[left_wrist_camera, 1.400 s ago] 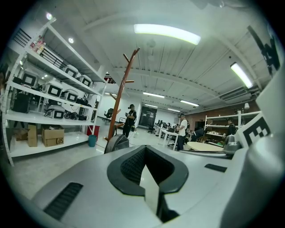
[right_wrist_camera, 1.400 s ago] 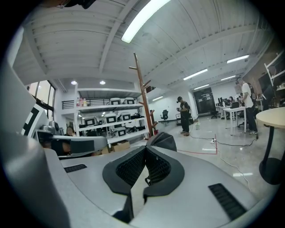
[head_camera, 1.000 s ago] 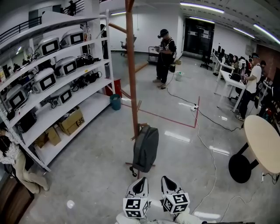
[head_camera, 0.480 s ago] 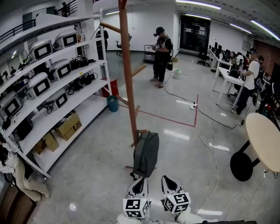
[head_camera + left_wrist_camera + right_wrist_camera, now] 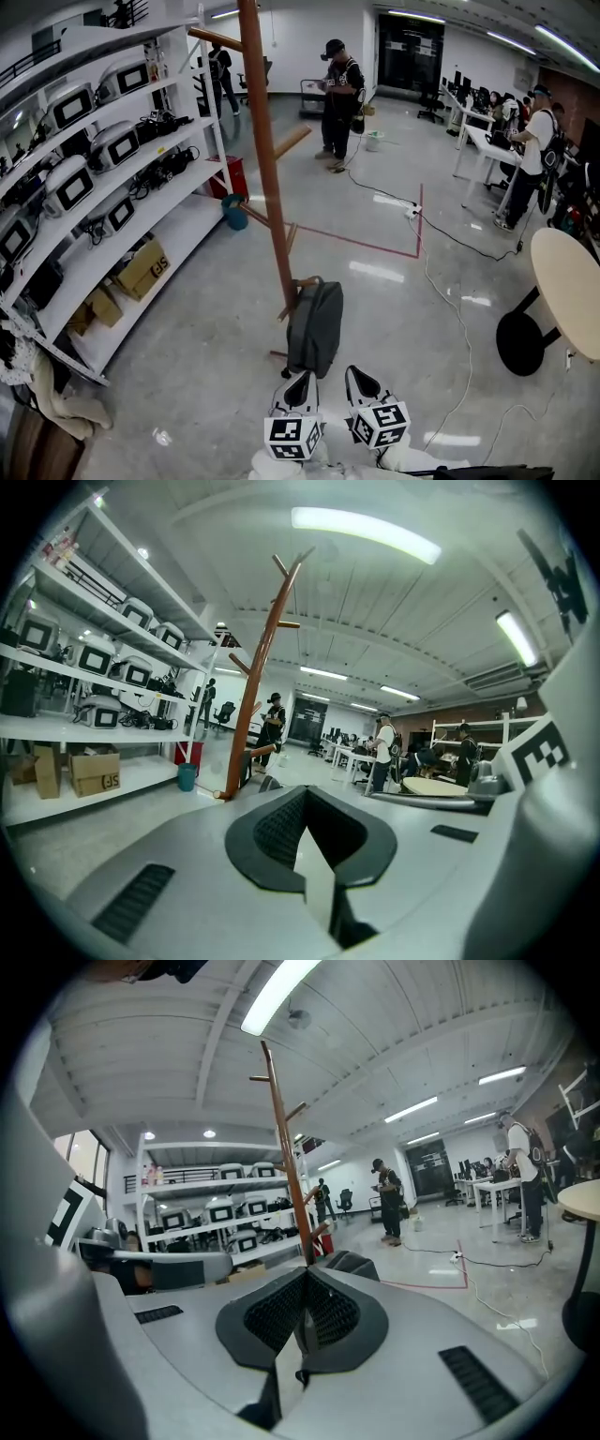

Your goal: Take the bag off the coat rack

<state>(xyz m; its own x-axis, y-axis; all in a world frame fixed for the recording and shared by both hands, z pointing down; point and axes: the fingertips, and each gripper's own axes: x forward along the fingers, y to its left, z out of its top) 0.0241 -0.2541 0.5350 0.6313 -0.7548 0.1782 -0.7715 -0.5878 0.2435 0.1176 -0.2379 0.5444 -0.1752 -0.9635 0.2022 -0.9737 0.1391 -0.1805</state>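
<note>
A grey backpack point(image 5: 314, 328) hangs from a low peg of the tall brown wooden coat rack point(image 5: 265, 159), just in front of me. Both grippers are low at the bottom of the head view, side by side and a short way short of the bag. My left gripper point(image 5: 301, 381) and my right gripper point(image 5: 357, 379) are shut with nothing in them. The left gripper view has the coat rack point(image 5: 251, 700) standing beyond the closed gripper point(image 5: 305, 795). In the right gripper view the coat rack point(image 5: 285, 1157) and the bag's top point(image 5: 354, 1263) rise behind the closed gripper point(image 5: 307, 1275).
White shelving point(image 5: 89, 178) with devices and cardboard boxes lines the left side. A teal bin point(image 5: 232, 212) stands by it. A round table point(image 5: 572, 286) is at the right, a cable point(image 5: 452, 314) and red tape point(image 5: 375, 247) run over the floor. A person point(image 5: 337, 98) stands farther back.
The head view has come closer to the coat rack and bag, which now sit lower and nearer. Both grippers stay shut at the bottom edge.
</note>
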